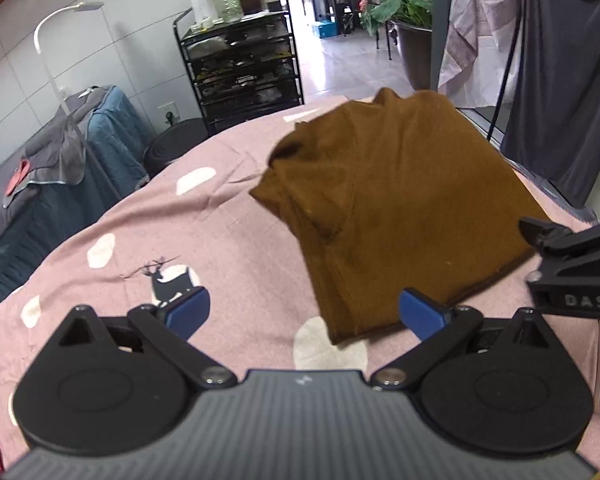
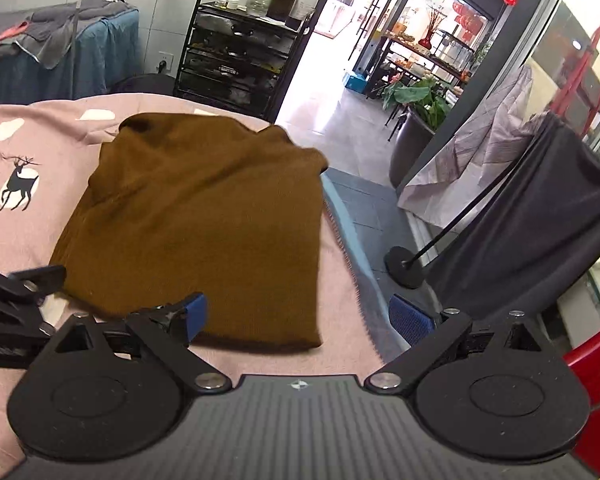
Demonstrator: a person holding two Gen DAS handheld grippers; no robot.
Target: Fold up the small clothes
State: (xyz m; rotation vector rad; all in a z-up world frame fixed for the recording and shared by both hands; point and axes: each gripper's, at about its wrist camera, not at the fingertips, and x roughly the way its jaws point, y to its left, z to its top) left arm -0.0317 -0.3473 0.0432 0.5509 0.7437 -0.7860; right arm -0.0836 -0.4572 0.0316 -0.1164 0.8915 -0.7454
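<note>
Brown garment (image 1: 396, 208) folded on pink bedspread (image 1: 228, 240) (deer print), both grippers wide, empty.

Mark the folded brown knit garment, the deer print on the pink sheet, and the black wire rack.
folded brown knit garment (image 2: 204, 216), right wrist view, middle of top layer
deer print (image 1: 172, 280), left wrist view, body
black wire rack (image 1: 244, 72), left wrist view, front shelves

Brown garment (image 1: 396, 208) on pink bedsheet (image 1: 228, 248).
</note>
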